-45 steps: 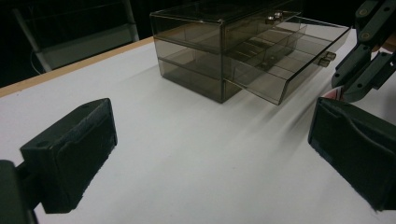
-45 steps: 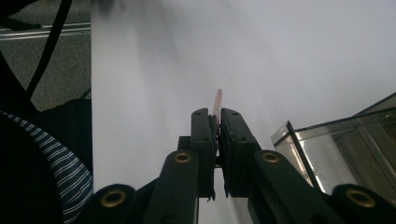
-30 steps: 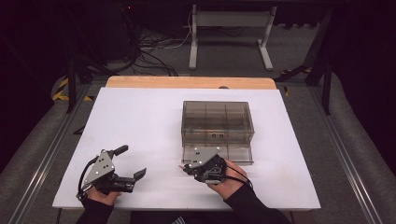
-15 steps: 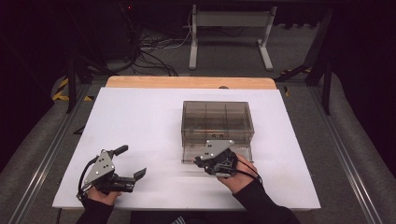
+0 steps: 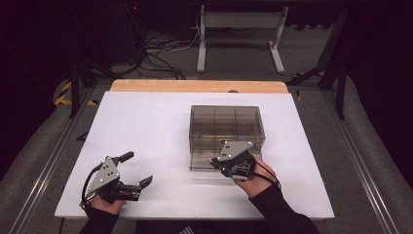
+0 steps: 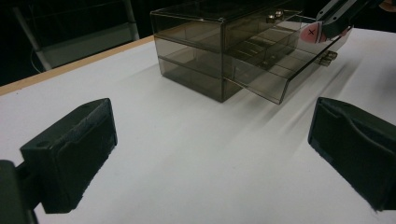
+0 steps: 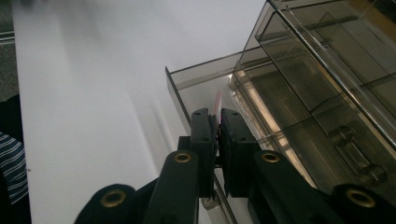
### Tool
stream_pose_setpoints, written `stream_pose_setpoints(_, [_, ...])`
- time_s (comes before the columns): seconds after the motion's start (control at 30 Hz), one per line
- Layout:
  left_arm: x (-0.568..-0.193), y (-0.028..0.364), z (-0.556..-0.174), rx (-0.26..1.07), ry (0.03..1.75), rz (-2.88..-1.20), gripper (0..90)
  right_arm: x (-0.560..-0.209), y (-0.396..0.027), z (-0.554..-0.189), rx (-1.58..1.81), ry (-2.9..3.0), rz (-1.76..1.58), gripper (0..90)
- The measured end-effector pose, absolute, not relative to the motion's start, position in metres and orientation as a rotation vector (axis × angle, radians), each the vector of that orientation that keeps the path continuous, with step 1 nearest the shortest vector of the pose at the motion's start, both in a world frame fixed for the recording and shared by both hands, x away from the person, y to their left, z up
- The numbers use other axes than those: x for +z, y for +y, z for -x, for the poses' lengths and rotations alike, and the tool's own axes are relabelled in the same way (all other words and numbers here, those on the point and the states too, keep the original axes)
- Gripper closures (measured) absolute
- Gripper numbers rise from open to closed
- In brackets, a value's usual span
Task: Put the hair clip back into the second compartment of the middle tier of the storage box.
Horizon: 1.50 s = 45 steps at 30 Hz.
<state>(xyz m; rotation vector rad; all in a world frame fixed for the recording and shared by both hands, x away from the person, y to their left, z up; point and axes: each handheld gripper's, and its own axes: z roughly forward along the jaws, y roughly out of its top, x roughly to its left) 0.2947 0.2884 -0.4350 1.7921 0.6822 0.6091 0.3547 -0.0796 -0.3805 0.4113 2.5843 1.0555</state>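
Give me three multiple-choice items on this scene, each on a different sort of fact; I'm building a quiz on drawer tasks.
1. Where does the smoky clear drawer box stand?
A. on the white table's right half
B. at its left edge
C. on the floor

2. What colour is the thin piece in the right gripper?
A. green
B. pink
C. blue

3. How is the lower drawer?
A. fully shut
B. lifted out
C. pulled partly out

Answers:
1 A, the high view shows it right of the table middle.
2 B, pink shows between the closed jaws in the right gripper view.
3 C, the left gripper view shows it jutting out of the box front.
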Motion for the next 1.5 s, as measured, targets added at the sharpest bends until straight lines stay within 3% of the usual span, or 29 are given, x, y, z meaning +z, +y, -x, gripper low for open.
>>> stream_pose_setpoints(1.5, [-0.435, 0.288, -0.295, 0.609, 0.685, -1.791, 2.1, -0.391, -0.113, -0.376, 1.000, 2.517, -0.583, 84.5])
